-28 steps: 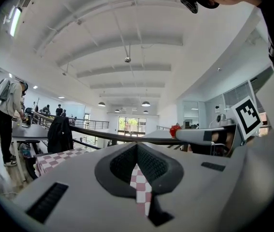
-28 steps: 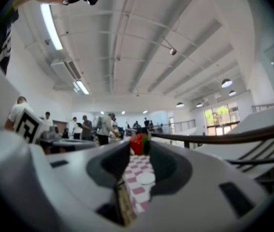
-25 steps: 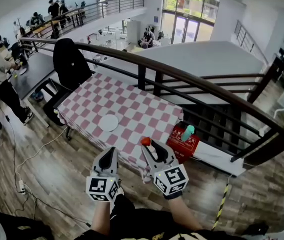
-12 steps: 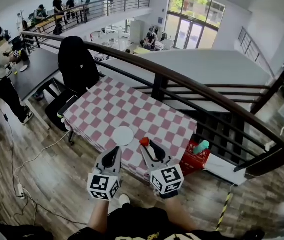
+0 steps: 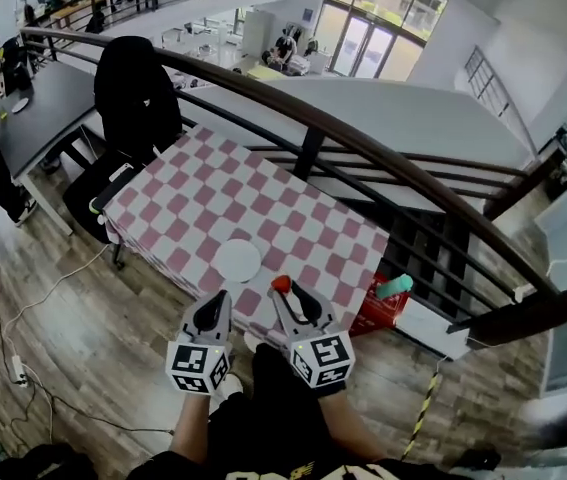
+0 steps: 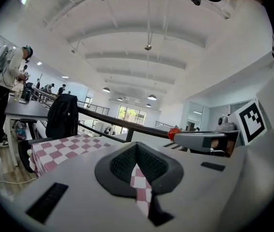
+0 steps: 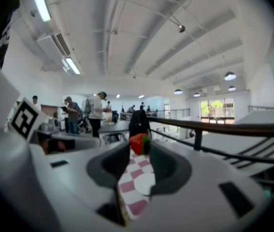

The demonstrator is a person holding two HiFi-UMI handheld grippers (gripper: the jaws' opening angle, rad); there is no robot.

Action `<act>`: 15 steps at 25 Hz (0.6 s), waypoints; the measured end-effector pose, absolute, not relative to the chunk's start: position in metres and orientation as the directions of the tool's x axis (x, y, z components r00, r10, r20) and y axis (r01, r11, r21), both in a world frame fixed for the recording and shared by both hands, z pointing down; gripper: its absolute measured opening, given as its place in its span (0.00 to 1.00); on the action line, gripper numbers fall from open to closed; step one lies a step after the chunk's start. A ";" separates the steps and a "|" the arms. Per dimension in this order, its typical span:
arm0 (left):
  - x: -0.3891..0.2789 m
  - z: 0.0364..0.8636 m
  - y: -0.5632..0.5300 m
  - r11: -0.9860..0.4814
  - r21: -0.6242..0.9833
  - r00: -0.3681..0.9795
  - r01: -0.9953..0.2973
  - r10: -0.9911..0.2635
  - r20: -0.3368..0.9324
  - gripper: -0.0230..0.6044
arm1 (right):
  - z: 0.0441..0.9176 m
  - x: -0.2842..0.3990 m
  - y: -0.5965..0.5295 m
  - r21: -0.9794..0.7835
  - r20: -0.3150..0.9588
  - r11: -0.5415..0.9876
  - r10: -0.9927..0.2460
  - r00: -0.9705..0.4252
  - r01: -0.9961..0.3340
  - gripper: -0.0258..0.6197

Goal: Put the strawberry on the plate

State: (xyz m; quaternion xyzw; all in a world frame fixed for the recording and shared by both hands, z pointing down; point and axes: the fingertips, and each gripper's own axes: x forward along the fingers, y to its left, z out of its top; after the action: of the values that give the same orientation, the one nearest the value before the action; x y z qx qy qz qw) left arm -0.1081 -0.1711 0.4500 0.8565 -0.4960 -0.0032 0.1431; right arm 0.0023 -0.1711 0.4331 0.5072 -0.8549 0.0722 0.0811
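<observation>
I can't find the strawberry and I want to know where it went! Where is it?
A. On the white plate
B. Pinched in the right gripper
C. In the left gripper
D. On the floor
B: the red strawberry sits clamped at the tips of the right gripper, held in the air apart from the white plate.

The left gripper (image 6: pixel 137 149), jaws together and empty, faces the checkered table (image 6: pixel 62 146), strawberry (image 6: pixel 174 131) at right.

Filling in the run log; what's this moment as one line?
right gripper: shut on strawberry | left gripper: shut, empty | plate: bare on checkered table | strawberry: not placed
</observation>
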 end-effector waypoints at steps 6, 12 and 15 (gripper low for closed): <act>-0.128 0.494 -0.189 -0.408 0.265 0.468 -0.874 -0.854 0.228 0.05 | 0.492 0.007 -0.197 -0.080 0.327 0.521 -0.792 -0.516 -0.850 0.24; -0.138 0.544 -0.223 -0.361 0.273 0.439 -0.892 -0.836 0.328 0.05 | 0.555 0.034 -0.224 -0.120 0.451 0.535 -0.721 -0.526 -0.836 0.23; -0.138 0.569 -0.232 -0.344 0.296 0.441 -0.891 -0.810 0.387 0.05 | 0.587 0.041 -0.223 -0.146 0.525 0.578 -0.643 -0.558 -0.803 0.24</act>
State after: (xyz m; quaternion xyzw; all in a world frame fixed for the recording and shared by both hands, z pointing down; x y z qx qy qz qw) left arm -0.1375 -0.2319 0.5687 0.8151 -0.5217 0.0860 0.2366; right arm 0.0407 -0.2235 0.5867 0.4192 -0.8624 0.1881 0.2128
